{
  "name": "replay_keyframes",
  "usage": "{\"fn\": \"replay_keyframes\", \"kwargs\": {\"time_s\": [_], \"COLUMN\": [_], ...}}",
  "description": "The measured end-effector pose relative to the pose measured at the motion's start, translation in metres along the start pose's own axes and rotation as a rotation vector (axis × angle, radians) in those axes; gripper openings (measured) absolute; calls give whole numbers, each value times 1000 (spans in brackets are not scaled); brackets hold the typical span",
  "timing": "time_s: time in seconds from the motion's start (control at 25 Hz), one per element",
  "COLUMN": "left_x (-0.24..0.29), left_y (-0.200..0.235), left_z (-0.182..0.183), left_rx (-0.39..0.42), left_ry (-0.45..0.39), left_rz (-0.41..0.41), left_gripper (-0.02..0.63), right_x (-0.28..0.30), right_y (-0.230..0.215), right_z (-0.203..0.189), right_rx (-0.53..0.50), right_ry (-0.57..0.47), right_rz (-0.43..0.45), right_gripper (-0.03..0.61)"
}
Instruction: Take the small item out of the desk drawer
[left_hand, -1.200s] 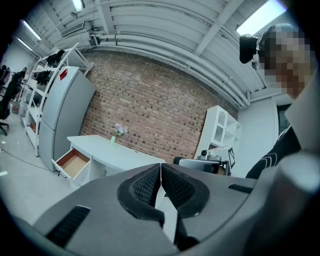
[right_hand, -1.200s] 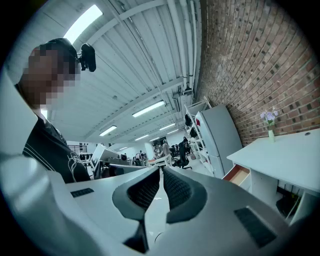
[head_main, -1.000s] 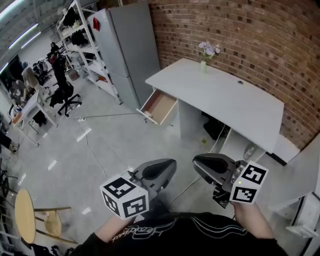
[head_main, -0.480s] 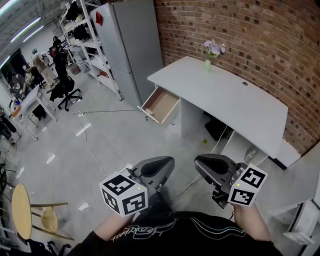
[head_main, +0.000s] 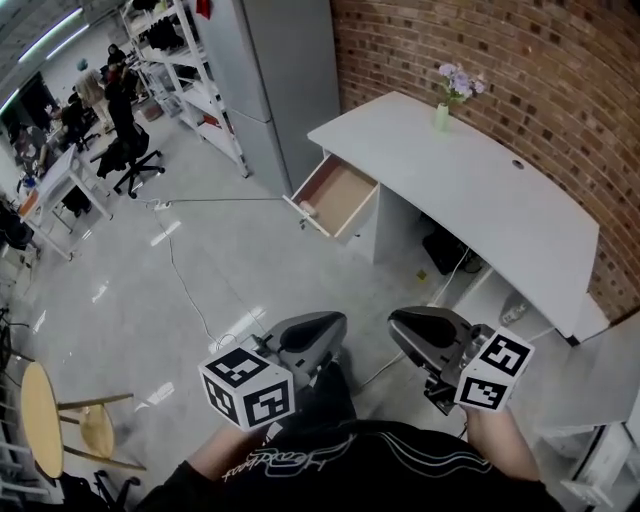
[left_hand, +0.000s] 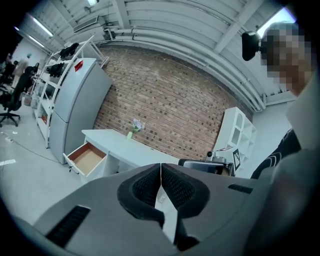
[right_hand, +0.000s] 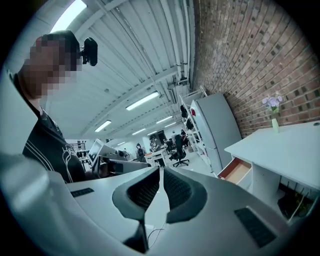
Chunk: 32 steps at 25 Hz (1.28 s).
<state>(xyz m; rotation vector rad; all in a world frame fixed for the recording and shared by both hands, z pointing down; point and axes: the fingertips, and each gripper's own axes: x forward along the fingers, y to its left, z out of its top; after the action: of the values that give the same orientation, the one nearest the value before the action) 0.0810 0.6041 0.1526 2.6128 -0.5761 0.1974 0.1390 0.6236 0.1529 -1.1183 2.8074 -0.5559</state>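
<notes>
A white desk (head_main: 470, 205) stands against the brick wall, its drawer (head_main: 338, 196) pulled out at the left end, with a tan wooden inside. The small item does not show in the drawer from here. The drawer (left_hand: 86, 157) appears far off in the left gripper view, and the drawer (right_hand: 236, 171) is equally distant in the right gripper view. My left gripper (head_main: 318, 324) and right gripper (head_main: 408, 322) are held close to my body, well short of the desk. Both are shut with nothing between the jaws.
A vase of flowers (head_main: 446, 95) stands on the desk's far corner. A grey fridge (head_main: 282, 70) and shelves (head_main: 180, 75) stand left of the desk. A cable (head_main: 190, 300) runs over the floor. A wooden stool (head_main: 55, 420) sits at the lower left; people and office chairs are far back left.
The view has advanced toward the desk and turned slightly, so the desk and drawer sit a little nearer. Both grippers keep their place in front of me, still shut.
</notes>
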Motion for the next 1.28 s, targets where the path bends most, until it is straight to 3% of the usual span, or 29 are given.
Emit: {"fn": "replay_keyframes", "kwargs": {"time_s": [0.24,0.6,0.76,0.96,1.12,1.28], "left_x": [33,97,111,120,119,119], "left_y": [104,304,378,440,475,503], "left_z": [44,122,142,141,136,133], "left_rx": [-58,-112,-143,-177,-158,-204], "left_ry": [29,76,63,47,50,50], "left_rz": [15,54,62,64,124,160], "left_gripper": [23,23,23,23,23,23], "right_x": [86,252,313,360,377,394], "right_y": [-72,-218,-265,-300,-316,-334], "right_z": [22,70,76,58,40,28], "right_rx": [59,202,164,120,142,156], "right_ry": [48,48,101,191,255,299], "right_rz": [-12,-11,-39,-97,-110,-104], "right_gripper": [57,57,57,57,57,57]}}
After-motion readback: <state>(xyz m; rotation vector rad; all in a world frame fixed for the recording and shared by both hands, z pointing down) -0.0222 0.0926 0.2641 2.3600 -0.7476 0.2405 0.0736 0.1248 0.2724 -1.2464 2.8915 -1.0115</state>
